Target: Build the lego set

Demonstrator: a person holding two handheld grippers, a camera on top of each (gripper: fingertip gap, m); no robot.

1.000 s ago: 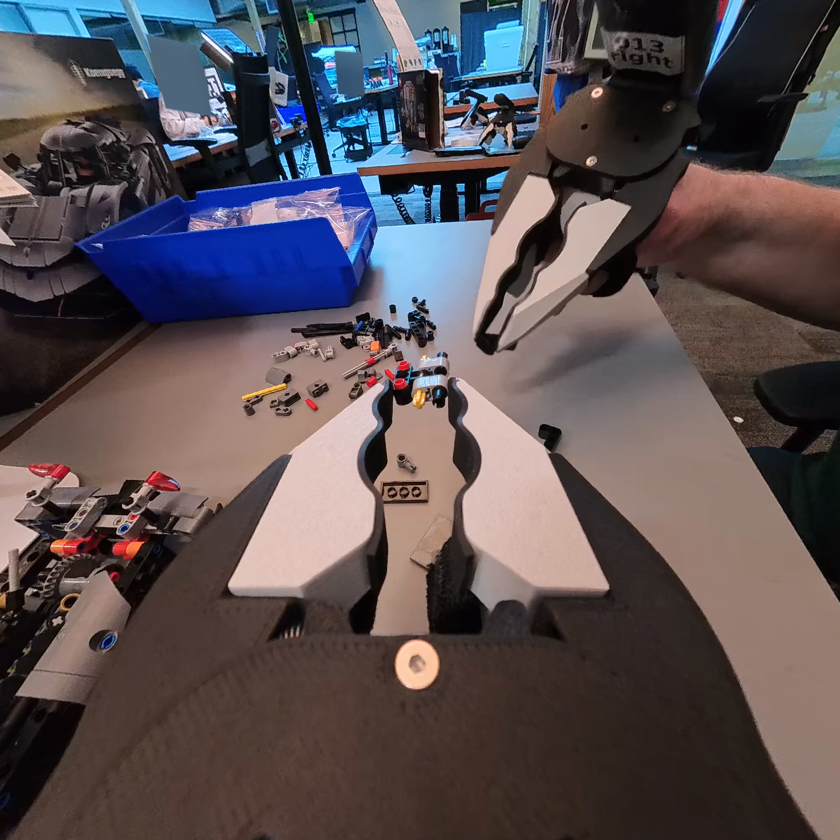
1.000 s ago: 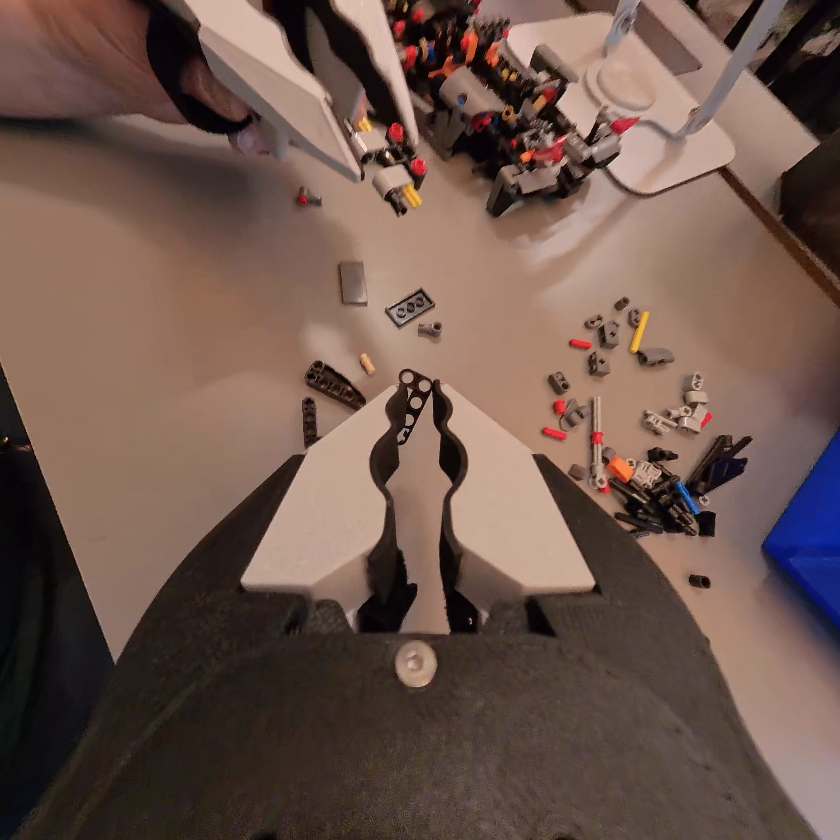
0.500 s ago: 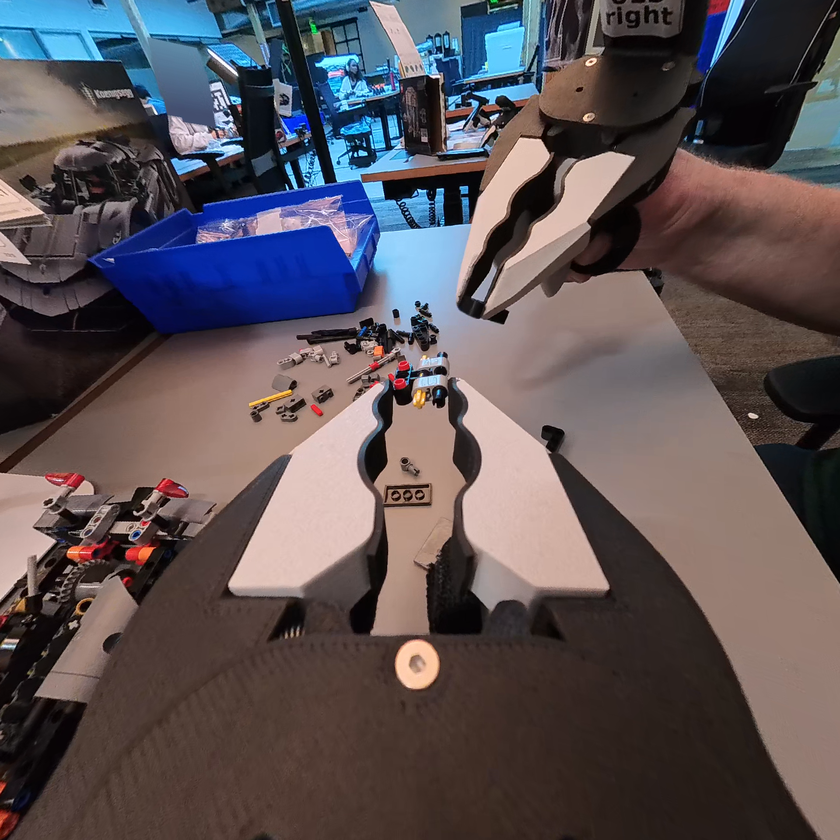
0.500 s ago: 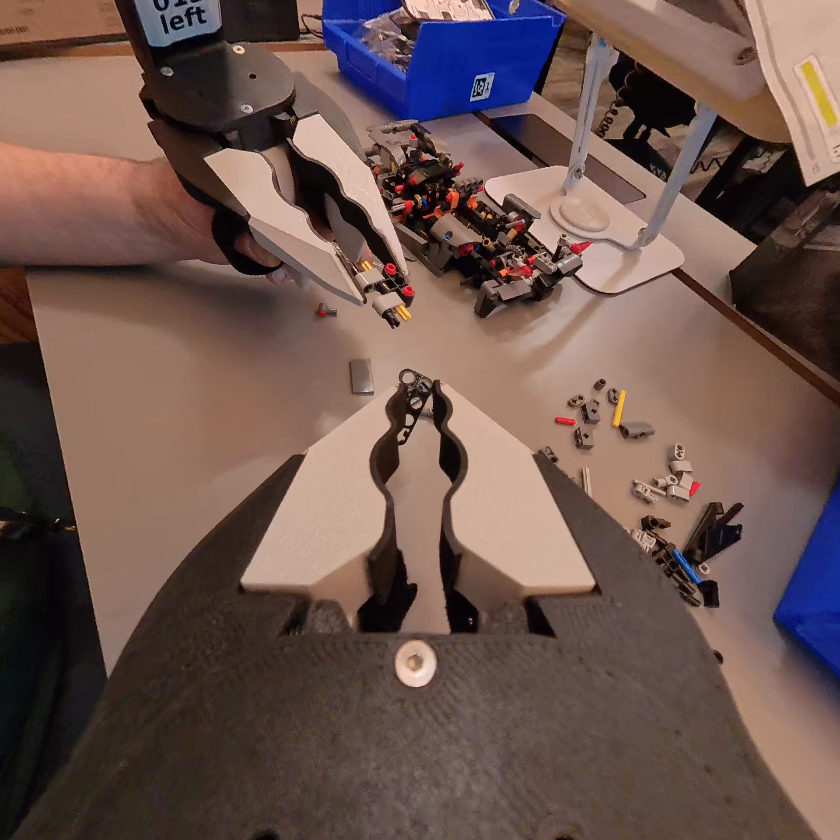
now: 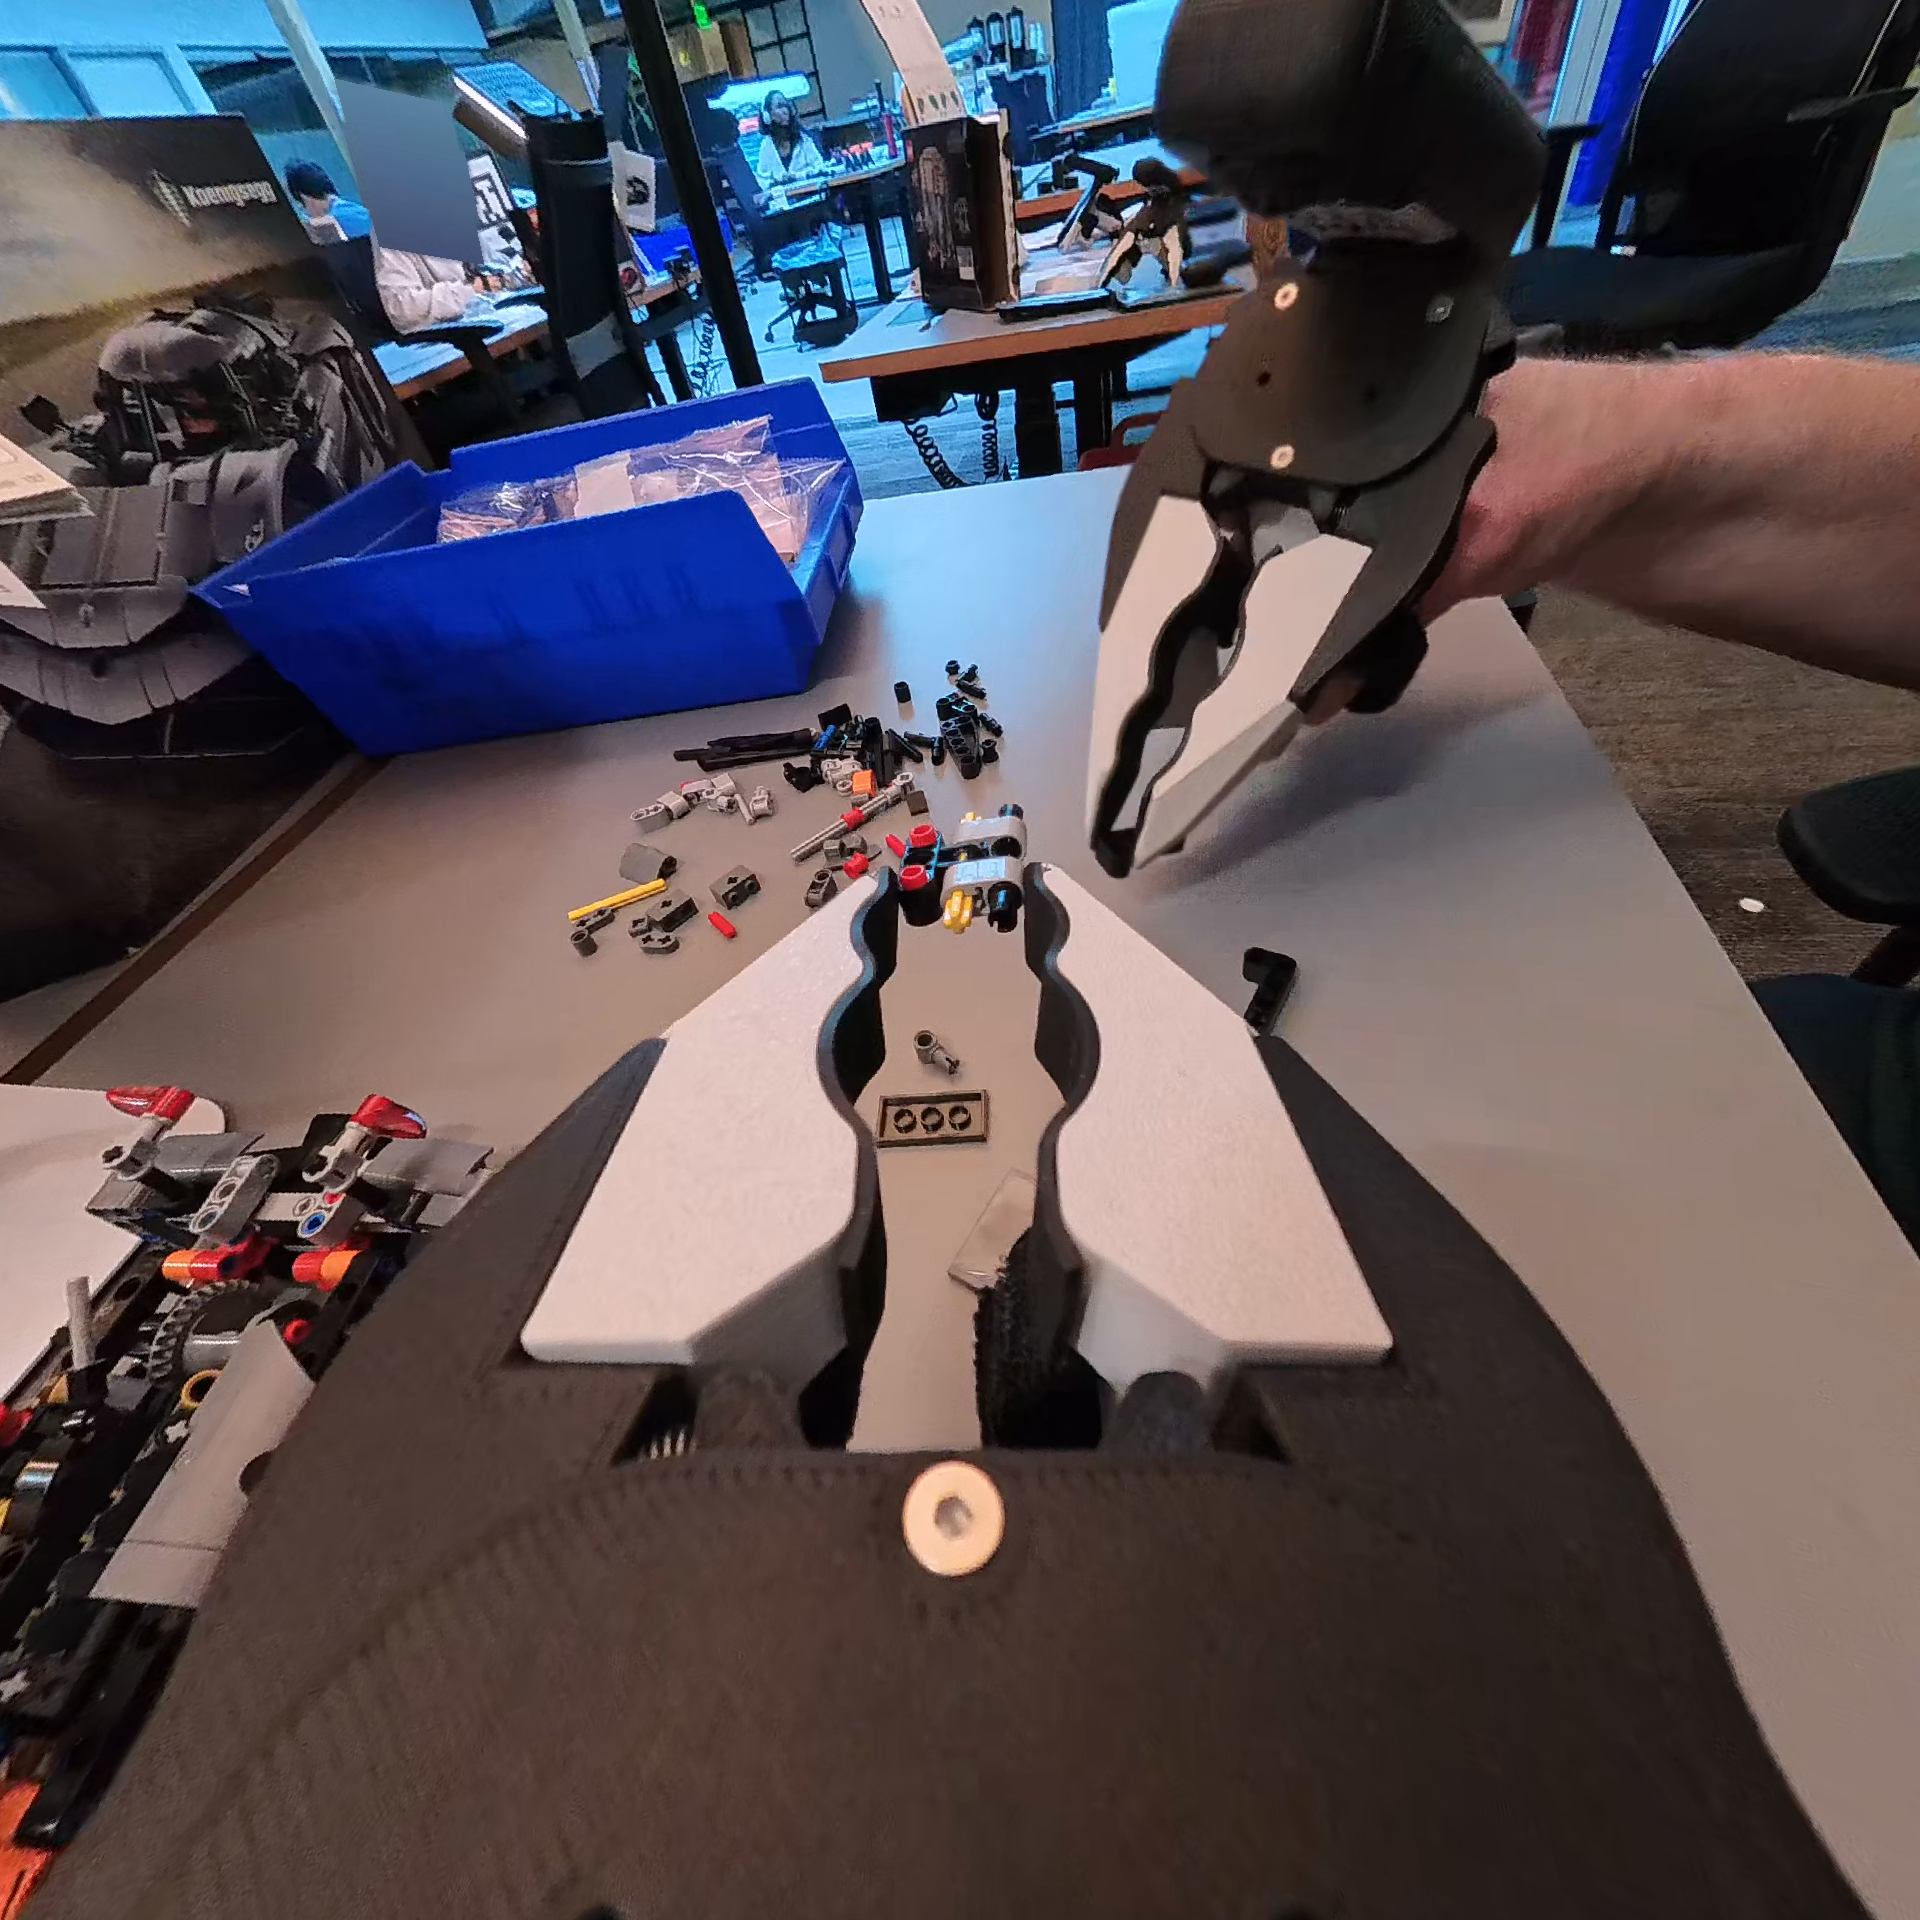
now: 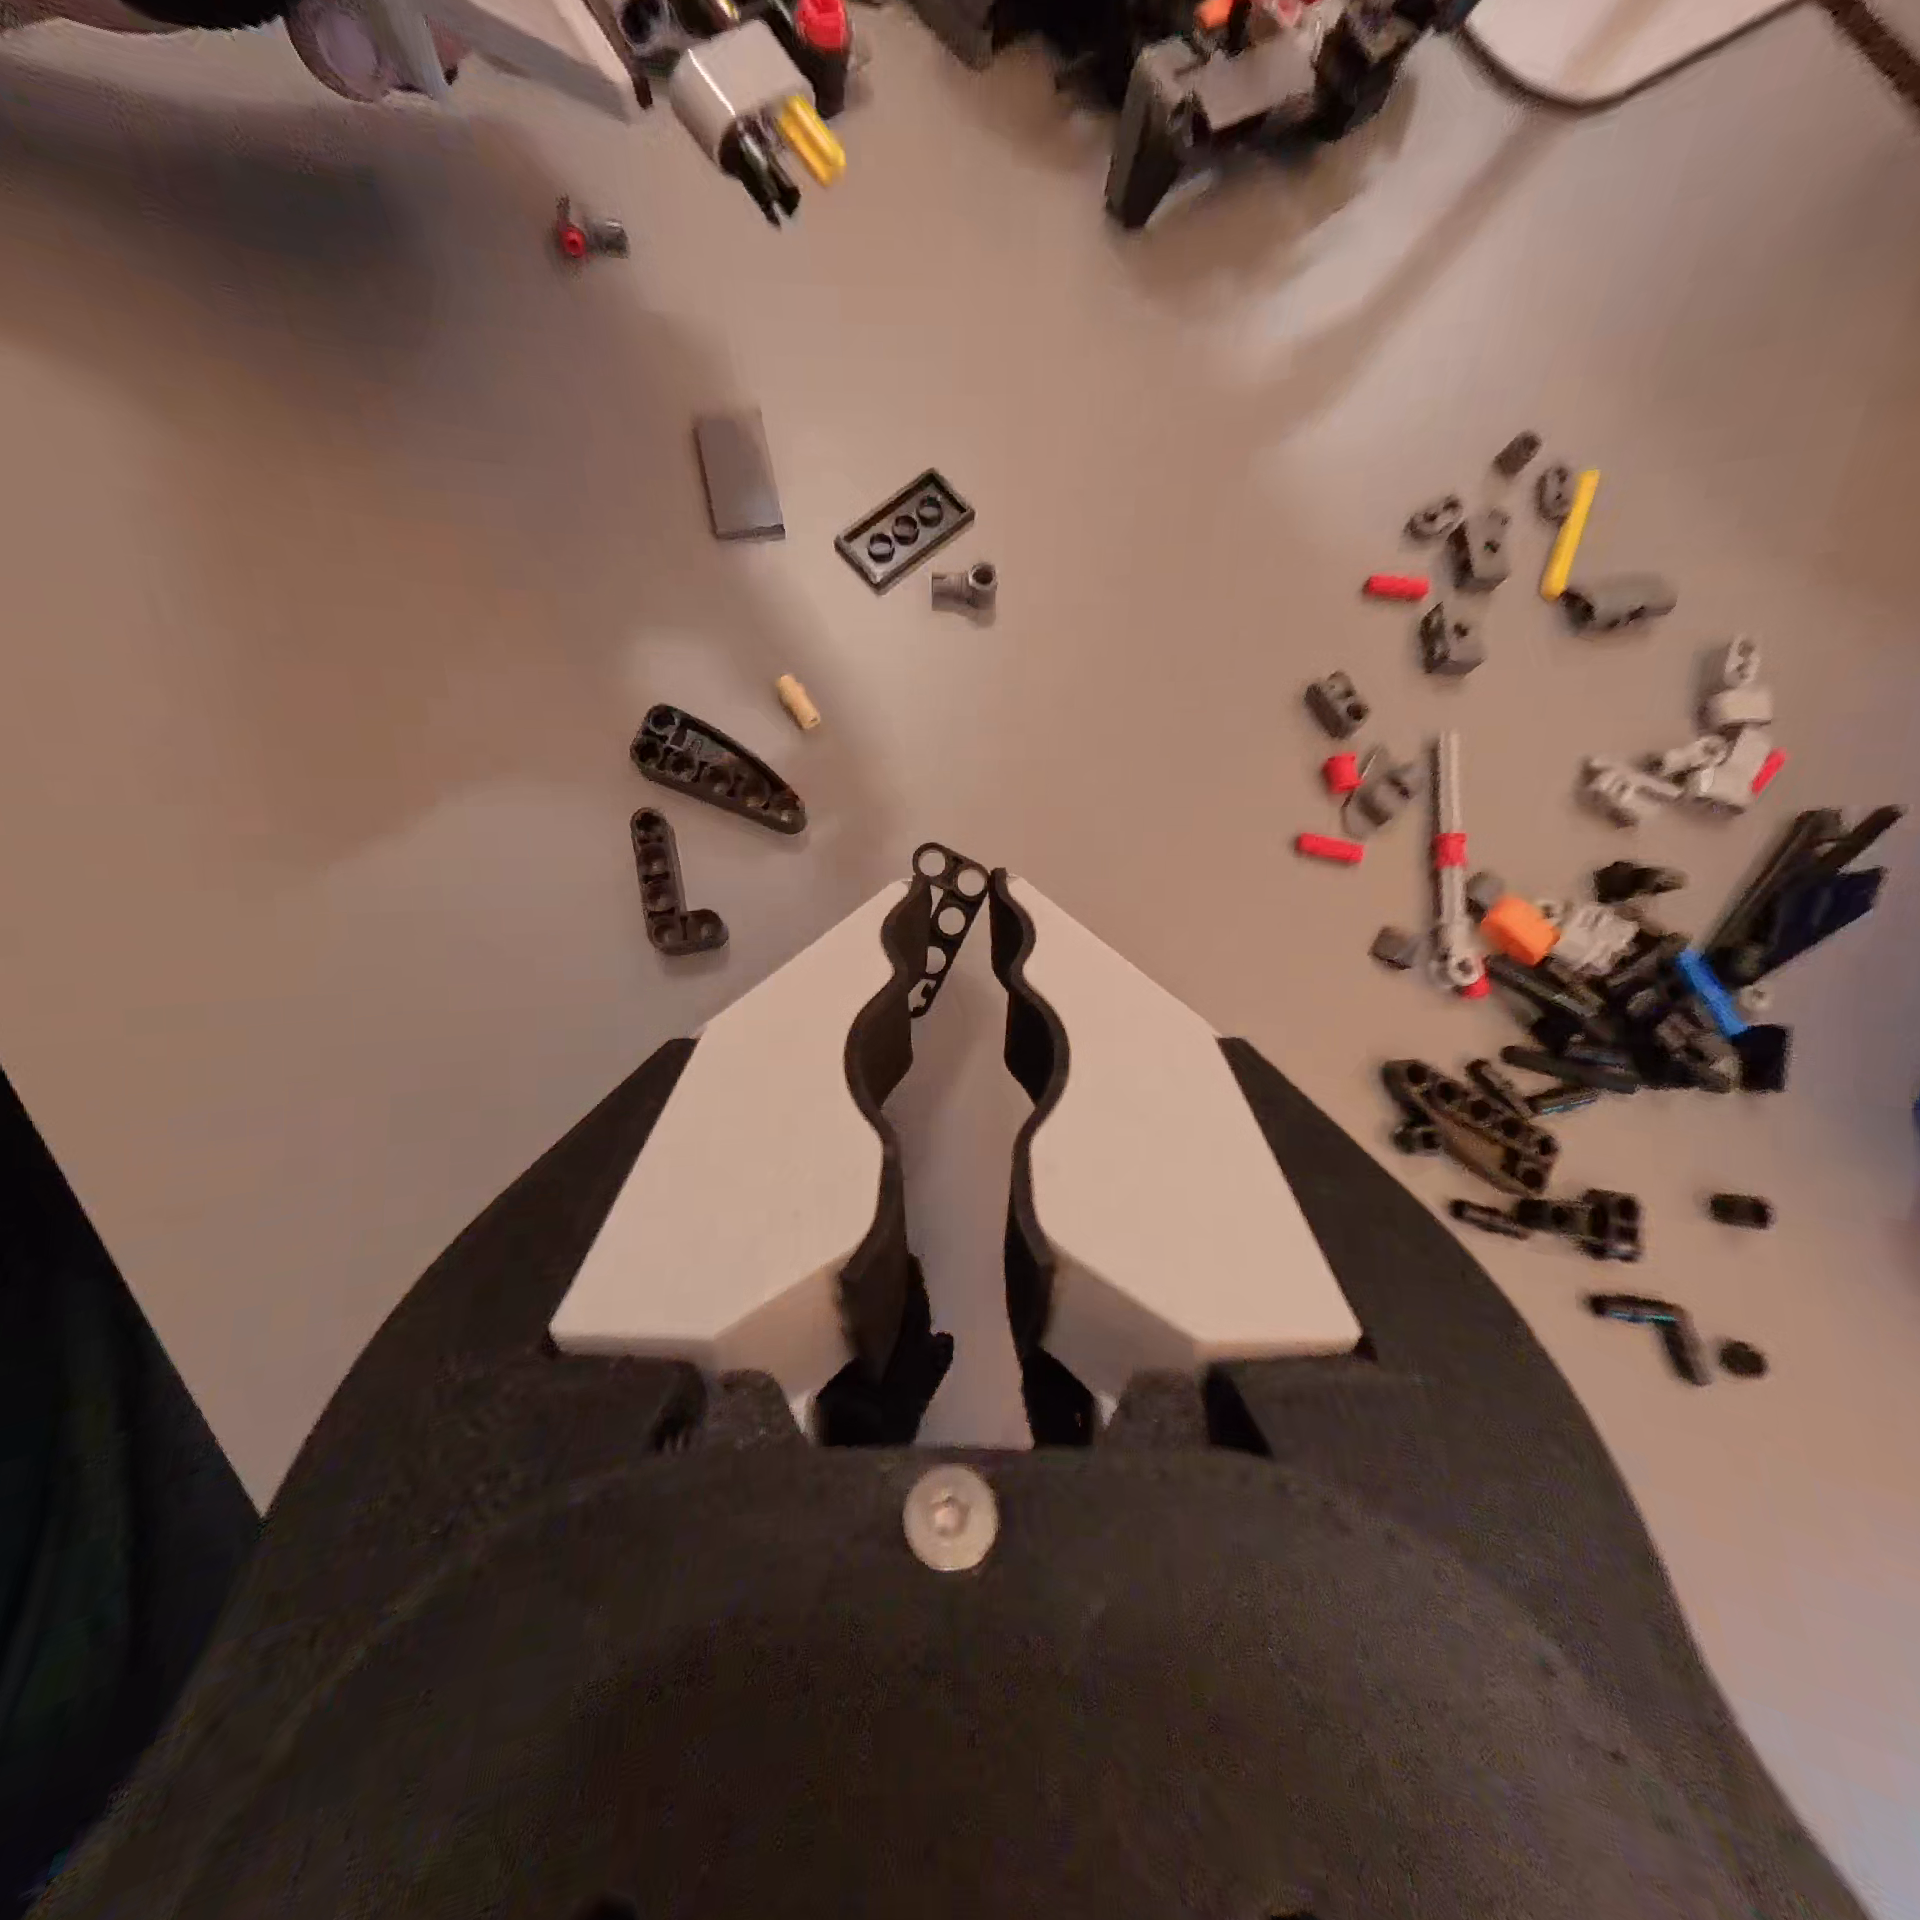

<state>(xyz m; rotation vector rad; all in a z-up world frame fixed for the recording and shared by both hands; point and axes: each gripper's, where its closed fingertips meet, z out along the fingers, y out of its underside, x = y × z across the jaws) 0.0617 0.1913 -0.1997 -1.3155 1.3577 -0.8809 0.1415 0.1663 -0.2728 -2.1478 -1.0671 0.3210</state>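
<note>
My left gripper [image 5: 958, 896] is shut on a small lego subassembly [image 5: 966, 862] of grey, black, red and yellow parts, held above the grey table [image 5: 1403, 1039]. That subassembly also shows at the top of the right wrist view [image 6: 748, 94]. My right gripper [image 6: 953, 883] is shut on a thin black beam [image 6: 948, 909] with round holes, pointing down at the table. In the left wrist view the right gripper [image 5: 1117, 852] hangs just right of my left fingertips. The partly built car model [image 5: 208, 1226] lies at the left; it also shows in the right wrist view [image 6: 1226, 73].
Loose parts lie in a pile [image 5: 831, 769] [image 6: 1558, 935]. A black three-hole plate [image 6: 904, 530], a grey tile [image 6: 738, 478], a black curved panel [image 6: 717, 769] and an L beam [image 6: 665, 888] lie below the grippers. A blue bin [image 5: 540, 613] stands at the back left. About 12 cm separates my left fingertips from my right. The partly built car model [image 5: 208, 1226] is about 20 cm from my left fingertips.
The right gripper swung up to look level across the table, then tipped back down and dropped close to the table beside the left fingertips. The left gripper stayed nearly still. Both keep their parts.
</note>
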